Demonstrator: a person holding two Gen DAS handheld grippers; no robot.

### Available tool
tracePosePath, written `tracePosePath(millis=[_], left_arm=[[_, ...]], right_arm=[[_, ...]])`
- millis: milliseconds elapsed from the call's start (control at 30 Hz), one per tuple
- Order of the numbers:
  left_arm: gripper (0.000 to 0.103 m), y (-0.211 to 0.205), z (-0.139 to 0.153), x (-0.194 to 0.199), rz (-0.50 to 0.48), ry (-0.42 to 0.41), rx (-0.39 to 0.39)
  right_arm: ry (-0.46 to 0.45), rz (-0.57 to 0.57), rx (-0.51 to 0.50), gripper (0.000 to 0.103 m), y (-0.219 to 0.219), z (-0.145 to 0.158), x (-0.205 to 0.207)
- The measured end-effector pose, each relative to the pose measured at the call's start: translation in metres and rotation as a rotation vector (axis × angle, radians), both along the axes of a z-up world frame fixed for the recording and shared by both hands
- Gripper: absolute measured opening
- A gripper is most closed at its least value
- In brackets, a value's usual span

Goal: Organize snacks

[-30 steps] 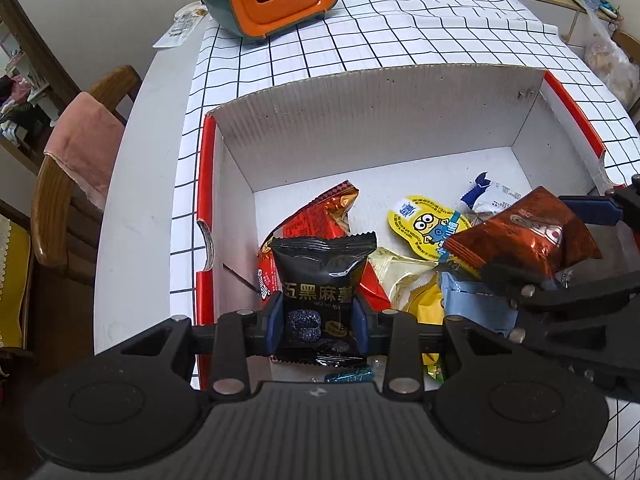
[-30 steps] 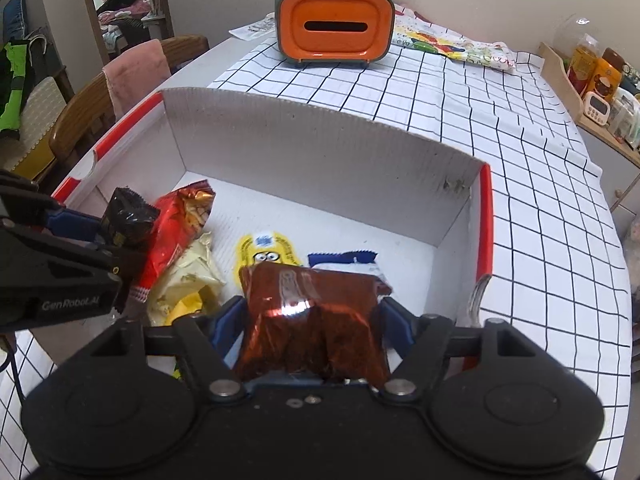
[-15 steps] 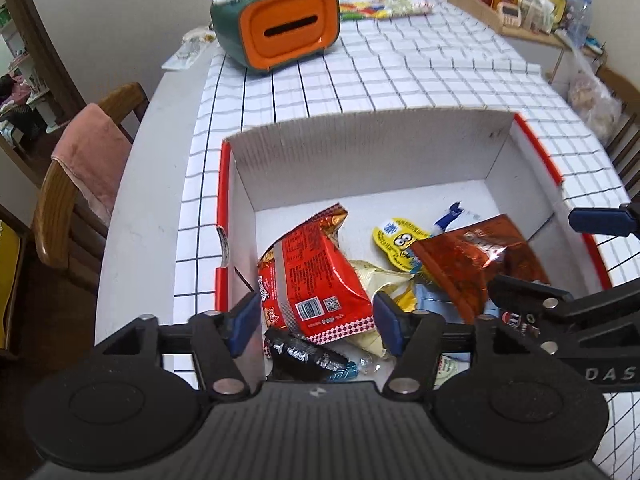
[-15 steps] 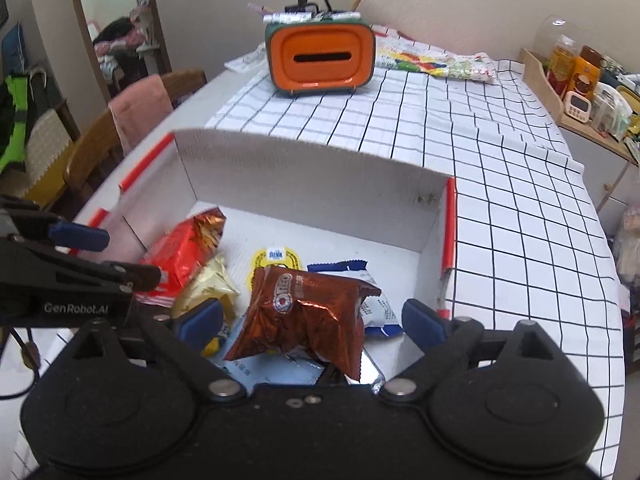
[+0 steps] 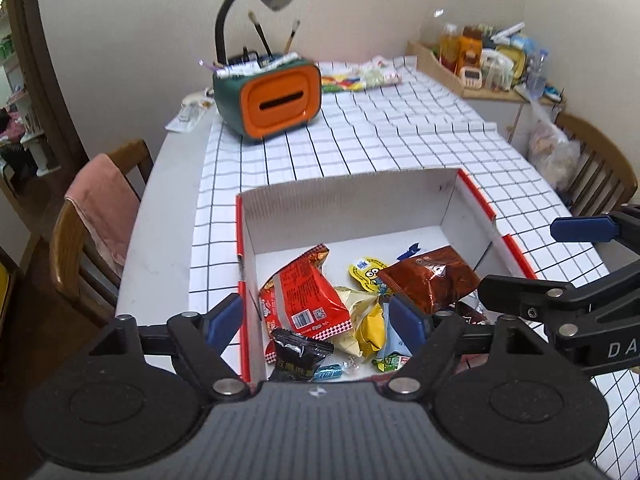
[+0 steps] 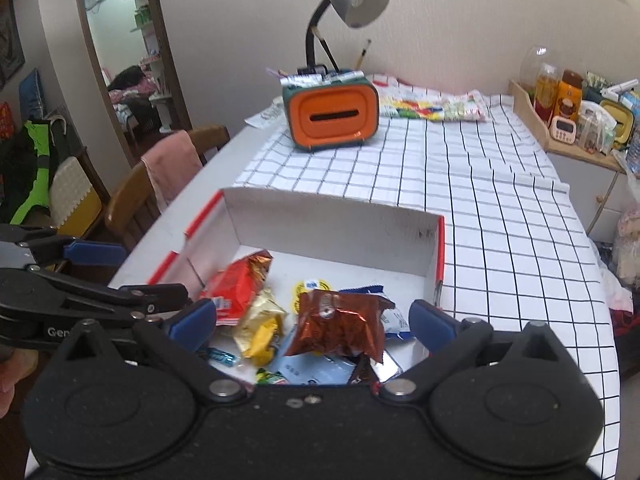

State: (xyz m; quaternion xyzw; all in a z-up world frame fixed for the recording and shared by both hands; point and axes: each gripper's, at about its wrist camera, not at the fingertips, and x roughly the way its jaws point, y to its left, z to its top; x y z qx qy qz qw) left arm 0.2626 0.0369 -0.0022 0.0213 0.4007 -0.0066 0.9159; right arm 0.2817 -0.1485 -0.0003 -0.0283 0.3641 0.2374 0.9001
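Several snack packets are lying loose in the white cardboard box (image 5: 352,204) with red edges. The brown foil packet (image 6: 340,326) is resting on top of the pile toward the box's right side, over a pale blue packet (image 6: 312,372). The black packet (image 5: 300,356) is sitting at the near left corner, just beside the red packet (image 5: 304,300) and the yellow packets (image 5: 368,322). You are holding the left gripper (image 5: 316,318) above the near rim; its jaws have just been opening and are standing wide with nothing pressed between them. You are holding the right gripper (image 6: 314,318) likewise, jaws just opened fully, gripping nothing. The box is sitting on a checked tablecloth (image 6: 460,184), with an orange tissue holder (image 6: 332,114) well beyond it.
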Motion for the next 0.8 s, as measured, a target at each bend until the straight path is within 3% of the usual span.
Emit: tracePosePath(millis=[167, 333, 500, 800], left_arm=[[0.081, 0.002, 0.01, -0.025, -0.019, -0.057, 0.007], [0.086, 0.006, 0.014, -0.047, -0.023, -0.077, -0.037], [0.102, 0.006, 0.018, -0.067, -0.03, -0.112, -0.063], [0.103, -0.001, 0.03, -0.092, -0.033, -0.16, -0.076]], right_arm=[[-0.013, 0.003, 0.033, 0.103, -0.002, 0.009, -0.02], [-0.027, -0.007, 0.059, 0.103, -0.005, 0.014, -0.039], [-0.06, -0.018, 0.067, 0.103, -0.01, 0.018, -0.058], [-0.087, -0.036, 0.11, 0.103, -0.021, 0.026, -0.084]])
